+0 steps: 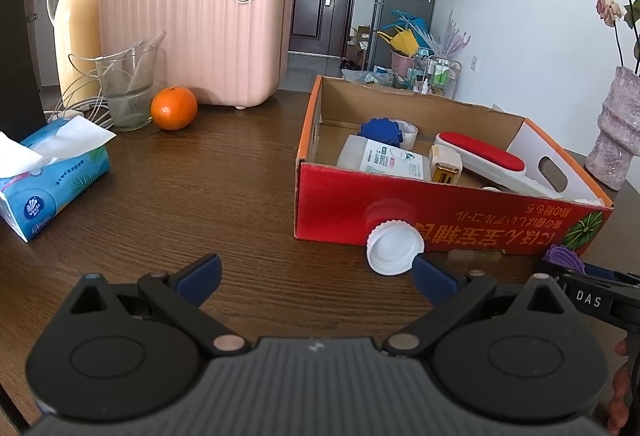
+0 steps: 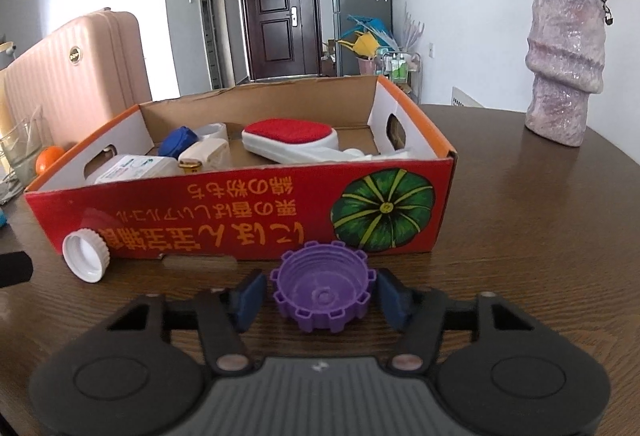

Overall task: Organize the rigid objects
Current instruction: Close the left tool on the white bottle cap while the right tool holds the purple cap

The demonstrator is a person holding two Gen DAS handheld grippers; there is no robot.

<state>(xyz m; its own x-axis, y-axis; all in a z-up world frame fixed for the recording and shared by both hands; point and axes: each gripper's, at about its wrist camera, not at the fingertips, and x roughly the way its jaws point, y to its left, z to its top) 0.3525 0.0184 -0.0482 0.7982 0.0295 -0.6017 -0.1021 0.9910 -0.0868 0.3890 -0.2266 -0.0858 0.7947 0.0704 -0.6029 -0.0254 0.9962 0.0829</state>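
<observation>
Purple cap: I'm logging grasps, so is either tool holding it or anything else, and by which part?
Nothing is held. The right tool is open around the purple cap, fingers beside its toothed rim with gaps. The left tool is open; the white cap lies by one fingertip.

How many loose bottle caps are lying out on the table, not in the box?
2: a white cap leaning by the red box front, and a purple cap between the right gripper fingers. The box could hide others.
</observation>
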